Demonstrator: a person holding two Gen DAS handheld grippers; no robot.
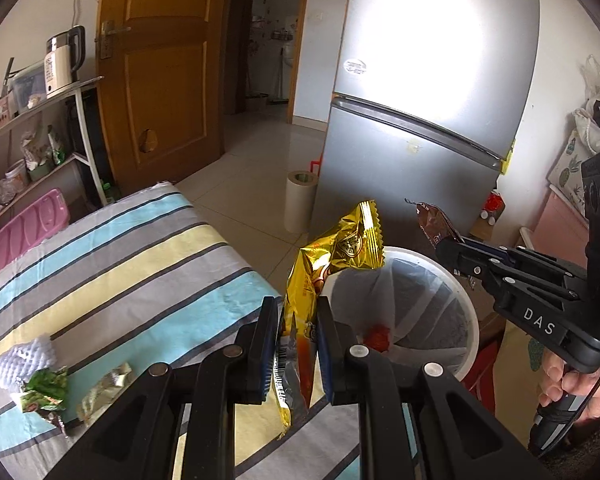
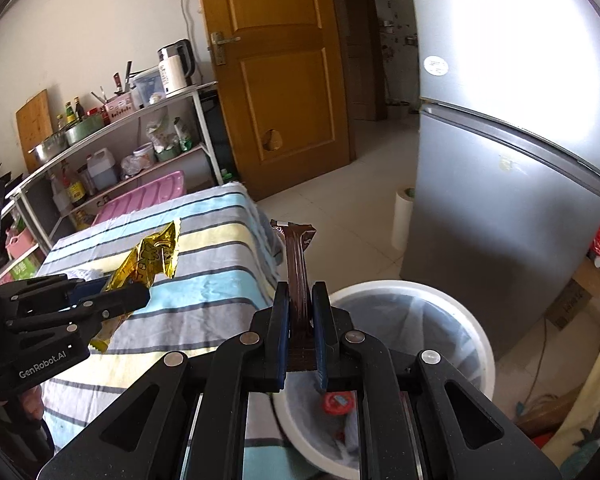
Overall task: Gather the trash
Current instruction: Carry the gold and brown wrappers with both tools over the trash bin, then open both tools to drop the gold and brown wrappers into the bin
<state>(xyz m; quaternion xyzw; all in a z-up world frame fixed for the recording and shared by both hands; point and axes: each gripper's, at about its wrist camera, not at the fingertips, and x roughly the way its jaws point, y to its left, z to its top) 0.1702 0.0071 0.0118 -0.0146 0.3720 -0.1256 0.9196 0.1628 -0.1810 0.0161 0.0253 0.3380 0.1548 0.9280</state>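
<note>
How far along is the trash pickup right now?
Done: a red scrap lies in the bin. In hand: left gripper holds a gold wrapper, right gripper a brown wrapper. Left: three scraps on the bed.

We see the right gripper [image 2: 300, 300] clamped on a brown wrapper [image 2: 297, 264] standing upright, over the near rim of the white bin [image 2: 452, 300]. A red scrap [image 2: 336, 403] lies in its liner. At left, the left gripper [image 2: 112, 300] pinches a gold wrapper [image 2: 152, 260] above the striped tablecloth [image 2: 204, 272].
</note>
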